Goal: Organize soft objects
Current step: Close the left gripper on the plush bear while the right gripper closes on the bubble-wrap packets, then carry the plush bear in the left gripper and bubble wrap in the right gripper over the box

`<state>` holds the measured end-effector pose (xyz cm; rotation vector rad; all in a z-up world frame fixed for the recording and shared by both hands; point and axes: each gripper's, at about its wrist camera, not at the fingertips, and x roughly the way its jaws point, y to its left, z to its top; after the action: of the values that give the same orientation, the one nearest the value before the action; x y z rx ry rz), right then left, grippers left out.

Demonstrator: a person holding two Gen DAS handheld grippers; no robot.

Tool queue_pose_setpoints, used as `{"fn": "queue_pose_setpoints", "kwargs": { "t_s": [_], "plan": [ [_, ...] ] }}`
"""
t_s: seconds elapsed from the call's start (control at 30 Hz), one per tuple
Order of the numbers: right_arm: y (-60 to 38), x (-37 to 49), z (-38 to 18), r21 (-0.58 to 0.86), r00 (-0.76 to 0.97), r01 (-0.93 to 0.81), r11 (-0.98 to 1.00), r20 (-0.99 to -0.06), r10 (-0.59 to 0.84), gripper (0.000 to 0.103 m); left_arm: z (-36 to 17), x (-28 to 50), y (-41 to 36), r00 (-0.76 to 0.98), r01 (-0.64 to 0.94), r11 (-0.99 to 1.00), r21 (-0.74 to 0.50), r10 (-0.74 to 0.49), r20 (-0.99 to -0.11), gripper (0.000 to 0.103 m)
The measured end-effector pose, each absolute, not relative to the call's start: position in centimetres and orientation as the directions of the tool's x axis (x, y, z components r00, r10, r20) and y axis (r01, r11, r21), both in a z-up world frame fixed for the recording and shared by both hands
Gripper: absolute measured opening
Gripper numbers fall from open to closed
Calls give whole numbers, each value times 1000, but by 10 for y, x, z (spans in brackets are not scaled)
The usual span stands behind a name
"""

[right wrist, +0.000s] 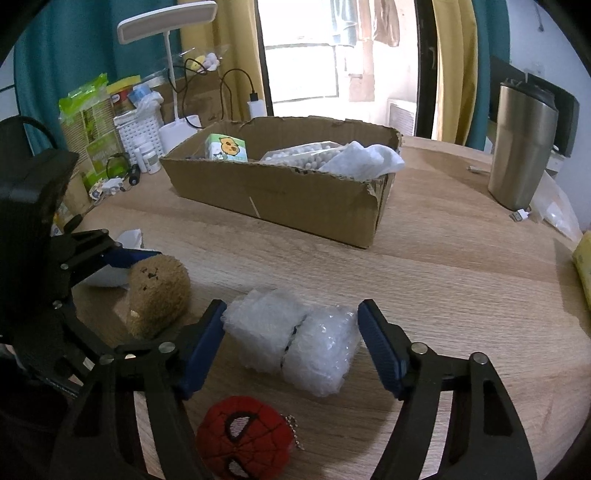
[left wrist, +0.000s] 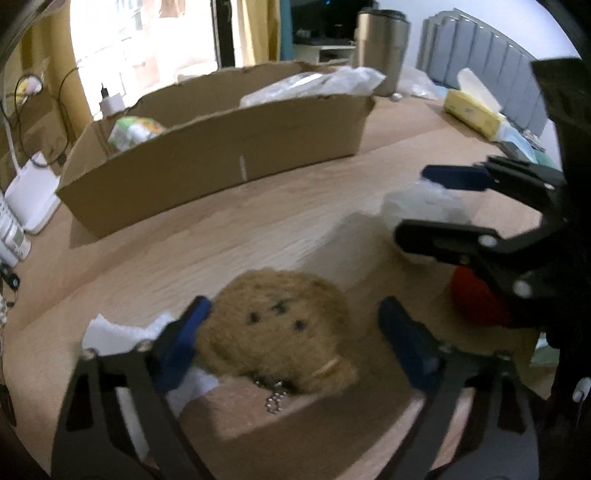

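A brown plush toy (left wrist: 277,325) with a small ball chain lies on the wooden table between the fingers of my left gripper (left wrist: 293,310). The left pad touches its side and the right pad stands clear, so the jaws are open. My right gripper (right wrist: 291,310) straddles a bundle of bubble wrap (right wrist: 295,343). Its pads sit at the bundle's two ends without squeezing it. A red spider-mask plush (right wrist: 243,435) lies just under the right gripper. The cardboard box (right wrist: 295,195) behind holds a small carton, a bag of white beads and white wrapping.
White paper (left wrist: 110,328) lies beside the brown plush. A steel tumbler (right wrist: 521,147) stands at the far right, a yellow tissue pack (left wrist: 469,110) near the table's edge. A desk lamp (right wrist: 166,22), packets and cables crowd the far left.
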<state>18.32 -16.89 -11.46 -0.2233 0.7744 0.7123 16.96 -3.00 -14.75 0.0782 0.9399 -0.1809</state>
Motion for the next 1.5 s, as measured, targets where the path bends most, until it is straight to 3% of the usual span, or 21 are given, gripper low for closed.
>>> {"fn": "queue_pose_setpoints", "kwargs": {
  "t_s": [0.1,0.23,1.07,1.5],
  "plan": [
    [-168,183,-115,67,494,-667,742,-706,507,73,-144,166,-30,576,197,980,-14,-127,-808,68],
    [-167,183,-115,67,491,-670,740,-707,509,70,-141,163,-27,588,181,983,-11,-117,-800,62],
    [-177,182,-102,100,520,-671,735,-643,562,68,-106,155,0,683,168,966,-199,-260,-683,62],
    [-176,185,-80,75,567,-669,739,-592,573,68,-85,158,14,735,164,969,-185,-245,-632,62]
  ]
}}
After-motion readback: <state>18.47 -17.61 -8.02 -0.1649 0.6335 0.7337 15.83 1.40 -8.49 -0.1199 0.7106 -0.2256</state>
